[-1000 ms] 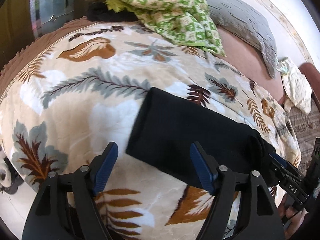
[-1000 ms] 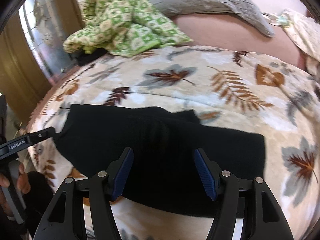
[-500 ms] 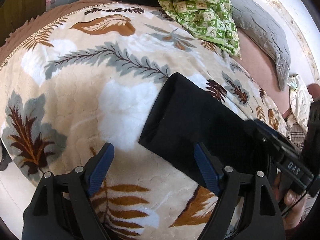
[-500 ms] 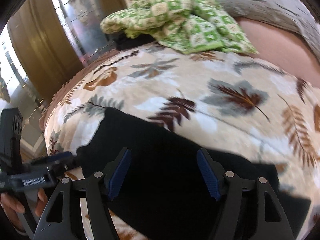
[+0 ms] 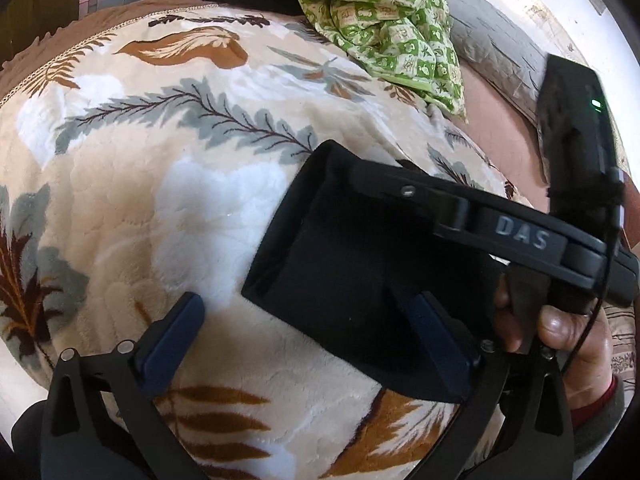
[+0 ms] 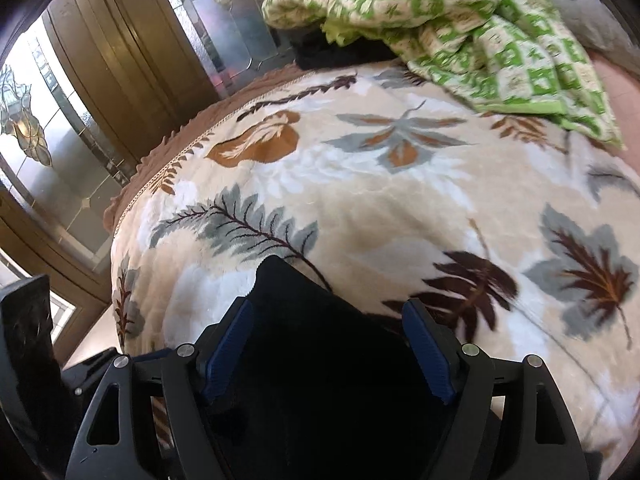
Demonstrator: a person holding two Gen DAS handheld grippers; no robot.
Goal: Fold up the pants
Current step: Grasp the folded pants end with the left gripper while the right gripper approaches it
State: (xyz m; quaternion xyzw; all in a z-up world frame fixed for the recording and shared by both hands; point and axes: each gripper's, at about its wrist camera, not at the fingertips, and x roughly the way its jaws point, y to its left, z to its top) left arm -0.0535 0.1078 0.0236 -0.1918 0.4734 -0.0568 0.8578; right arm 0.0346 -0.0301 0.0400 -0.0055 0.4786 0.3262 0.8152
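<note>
Black folded pants (image 5: 340, 272) lie flat on the leaf-patterned blanket (image 5: 160, 200). My left gripper (image 5: 304, 340) hovers over their near left corner, jaws wide and still opening. Its right pad (image 5: 436, 340) is above the cloth and its left pad (image 5: 172, 344) above bare blanket, with nothing pinched. My right gripper (image 6: 328, 352) points down over the same left end of the pants (image 6: 320, 380), jaws opening, the cloth lying under and between the pads without being pressed. In the left wrist view one of the right gripper's fingers (image 5: 400, 188) crosses the pants, with a hand (image 5: 568, 332) behind it.
A crumpled green patterned cloth (image 5: 384, 12) and a grey pillow (image 5: 492, 52) lie at the far side of the bed. A dark garment (image 6: 340, 52) sits under the green cloth. Wooden doors with glass panels (image 6: 80, 100) stand past the bed's left edge.
My right gripper has swept left along the pants to their left end, close beside the left gripper. Both jaws have widened. The left gripper has sunk a little.
</note>
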